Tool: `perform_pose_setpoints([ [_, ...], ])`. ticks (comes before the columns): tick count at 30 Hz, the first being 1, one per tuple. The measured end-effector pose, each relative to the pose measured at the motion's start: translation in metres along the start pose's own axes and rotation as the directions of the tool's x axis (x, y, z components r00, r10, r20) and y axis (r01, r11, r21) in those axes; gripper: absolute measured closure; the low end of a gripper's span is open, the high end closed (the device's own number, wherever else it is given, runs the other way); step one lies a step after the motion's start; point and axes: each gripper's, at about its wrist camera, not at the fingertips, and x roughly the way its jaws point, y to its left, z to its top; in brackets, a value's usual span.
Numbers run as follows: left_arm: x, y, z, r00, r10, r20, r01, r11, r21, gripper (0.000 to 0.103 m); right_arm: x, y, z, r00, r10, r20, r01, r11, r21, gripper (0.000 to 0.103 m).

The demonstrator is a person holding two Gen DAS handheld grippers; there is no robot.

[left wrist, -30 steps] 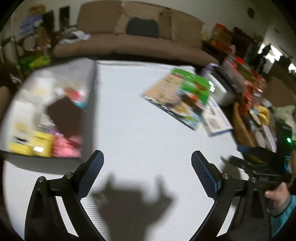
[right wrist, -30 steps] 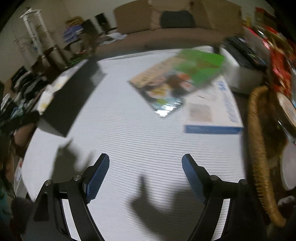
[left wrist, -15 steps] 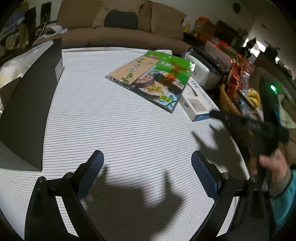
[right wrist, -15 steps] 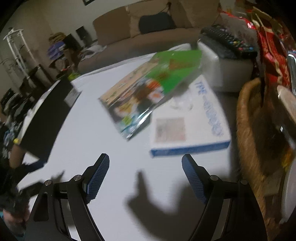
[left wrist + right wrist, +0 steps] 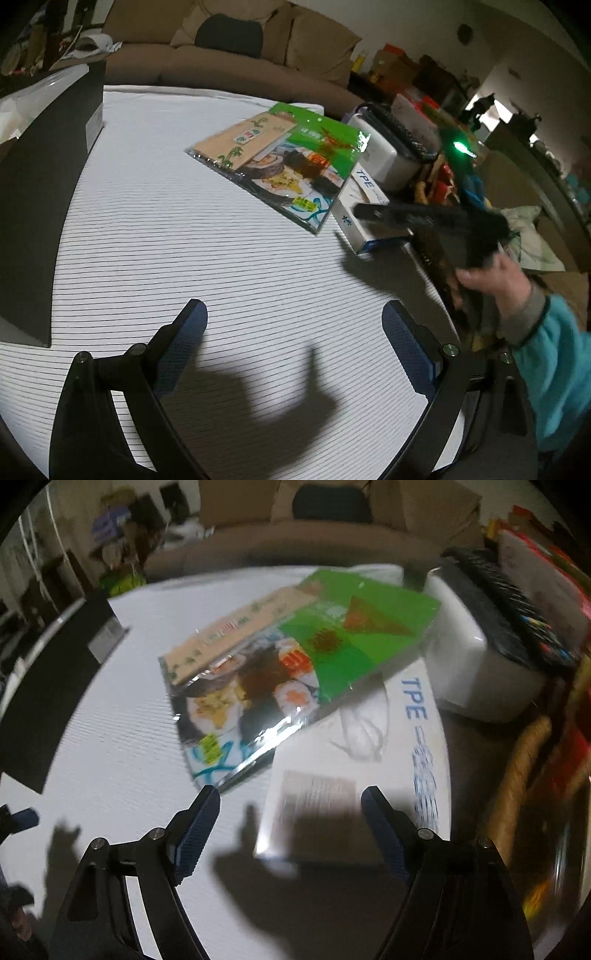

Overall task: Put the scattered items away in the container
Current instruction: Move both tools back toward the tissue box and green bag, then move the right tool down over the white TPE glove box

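blue "TPE" on white box (image 5: 369, 760), green packet's (image 5: 284, 162) print unreadable

A brown sofa (image 5: 221, 48) lines the pale wall beyond the striped tabletop (image 5: 207, 258), cluttered shelves (image 5: 413, 74) to its right.

One green food packet (image 5: 291, 657), one white TPE box (image 5: 369, 771), one dark container (image 5: 40, 177), two tongs (image 5: 291, 325) (image 5: 288, 812)

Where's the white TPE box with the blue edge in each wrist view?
Left wrist: white flat cardboard TPE box with blue edge, right of centre, behind the other claw's arm.
Right wrist: same box, centre-right, ahead of the right claw.
Shared landmark: glossy green food packet overlapping it.
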Motion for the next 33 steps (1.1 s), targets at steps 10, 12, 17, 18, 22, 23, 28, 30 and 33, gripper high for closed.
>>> perform_pose_setpoints([
  [10, 0.001, 0.008, 0.007, 1.0, -0.01, 0.001, 0.01, 1.0, -0.028, 0.007, 0.052, 0.005, 0.028, 0.98, -0.039, -0.197, 0.004, 0.985, -0.171, 0.021],
  [12, -0.001, 0.008, 0.008, 1.0, -0.019, 0.007, 0.019, 0.999, -0.038, 0.007, 0.055, 0.014, 0.024, 0.967, -0.026, -0.253, -0.033, 0.973, -0.227, 0.022],
  [17, -0.002, 0.012, 0.013, 1.0, -0.028, 0.011, 0.029, 0.998, -0.062, 0.007, 0.037, 0.053, 0.001, 0.926, 0.15, -0.347, -0.24, 0.942, -0.234, 0.019],
  [18, -0.002, 0.015, 0.013, 0.999, -0.032, 0.008, 0.033, 0.997, -0.074, 0.007, 0.032, 0.061, -0.007, 0.917, 0.189, -0.351, -0.276, 0.936, -0.217, 0.018],
  [22, -0.006, 0.031, 0.015, 0.998, -0.061, 0.009, 0.062, 0.987, -0.147, 0.007, 0.004, 0.094, -0.054, 0.857, 0.372, -0.356, -0.446, 0.882, -0.152, 0.018],
  [23, -0.007, 0.035, 0.016, 0.998, -0.068, 0.01, 0.069, 0.984, -0.163, 0.007, -0.002, 0.102, -0.065, 0.85, 0.391, -0.354, -0.465, 0.872, -0.153, 0.018],
  [28, -0.008, 0.046, 0.008, 0.997, -0.068, -0.039, 0.061, 0.984, -0.17, 0.007, -0.038, 0.14, -0.131, 0.793, 0.506, -0.339, -0.568, 0.815, -0.115, 0.018],
  [30, -0.009, 0.046, -0.003, 0.997, -0.023, -0.077, 0.012, 0.99, -0.143, 0.007, -0.054, 0.15, -0.157, 0.795, 0.514, -0.322, -0.573, 0.81, -0.122, 0.018],
  [33, -0.015, 0.038, -0.018, 0.994, -0.02, -0.104, 0.007, 0.992, -0.122, 0.007, -0.078, 0.152, -0.188, 0.814, 0.508, -0.281, -0.553, 0.826, -0.108, 0.019],
])
